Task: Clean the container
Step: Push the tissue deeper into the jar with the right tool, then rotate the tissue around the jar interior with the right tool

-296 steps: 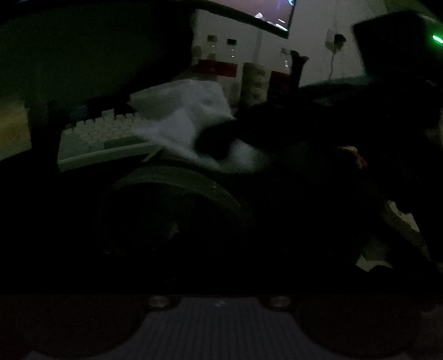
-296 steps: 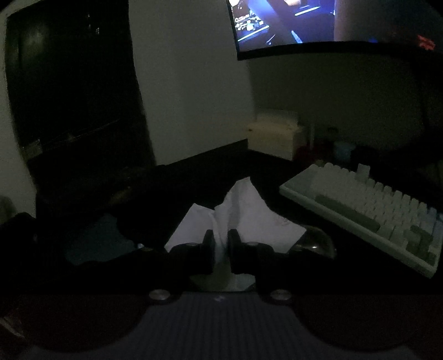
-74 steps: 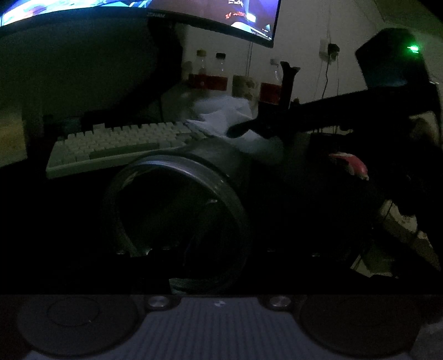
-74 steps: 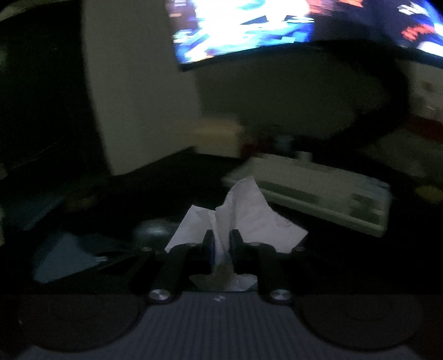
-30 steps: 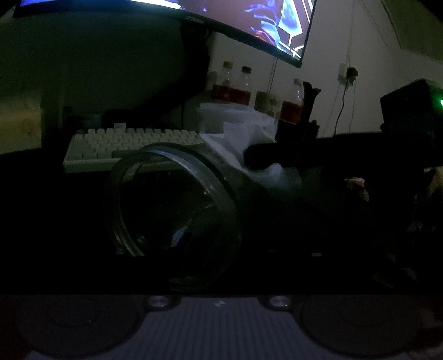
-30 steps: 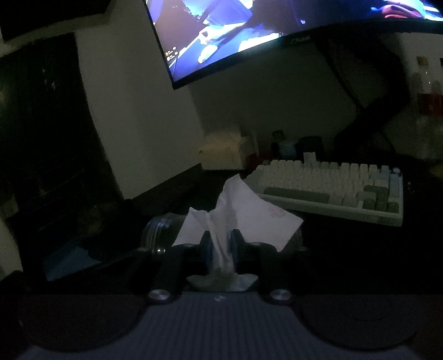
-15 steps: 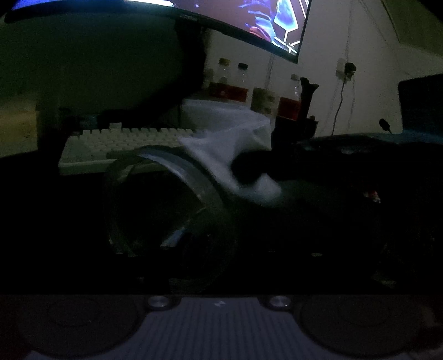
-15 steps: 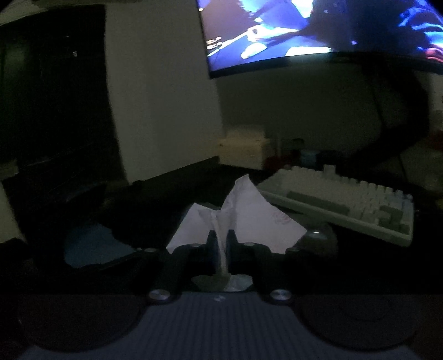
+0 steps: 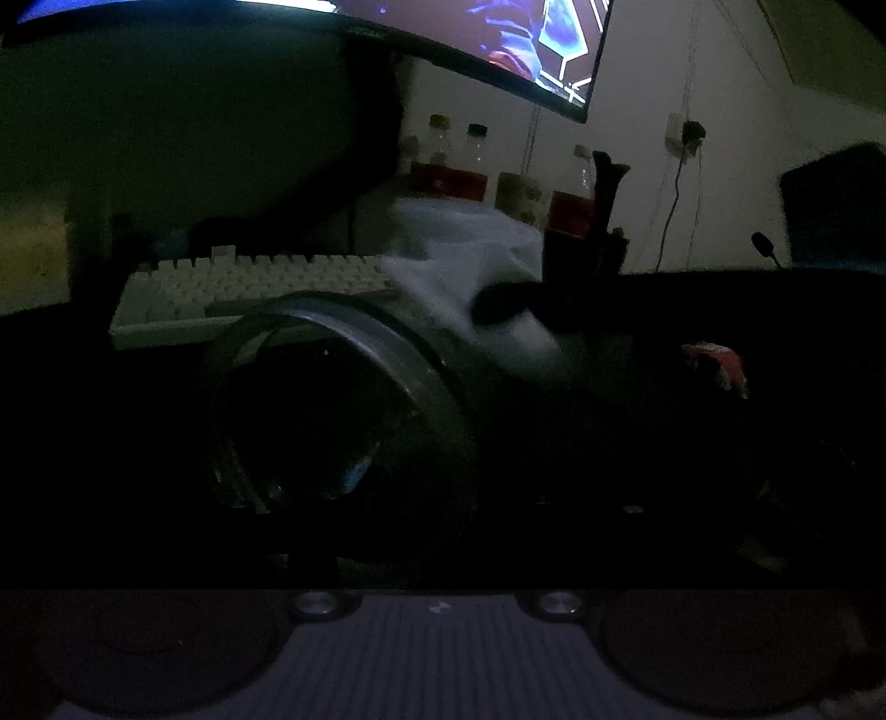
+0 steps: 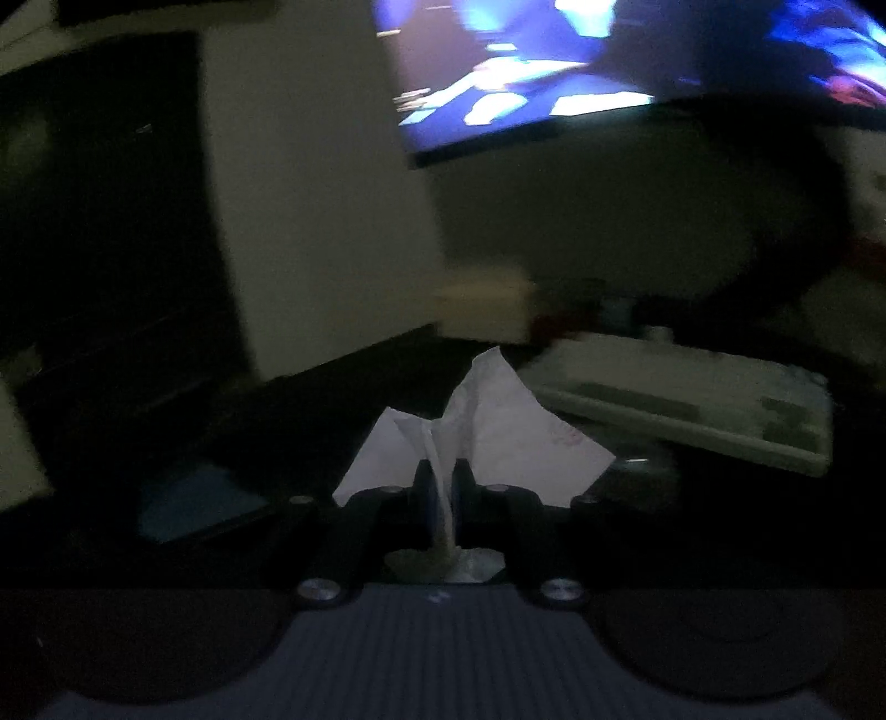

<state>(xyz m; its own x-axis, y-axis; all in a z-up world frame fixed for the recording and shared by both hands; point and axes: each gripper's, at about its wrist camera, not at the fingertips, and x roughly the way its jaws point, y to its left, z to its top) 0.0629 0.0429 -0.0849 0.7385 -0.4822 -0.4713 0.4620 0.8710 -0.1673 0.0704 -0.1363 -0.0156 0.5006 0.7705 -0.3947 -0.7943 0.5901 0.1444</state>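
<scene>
- Pinching the white tissue, your right claw is clamped tight; it presses the glass jar's outer wall.
- The jar lies sideways before your left claw; its grip is too dark to tell.
- Pushing harder may roll the jar or tear the tissue.

place: dim home desk | monitor | keyboard | bottles

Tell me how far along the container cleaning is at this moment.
Done: the right gripper has the white tissue pinched between its fingers. In hand: that tissue sits against the outside of the glass container, lying on its side near the left gripper. Left: the inside looks untouched, though it's too dark to judge cleanliness.
</scene>
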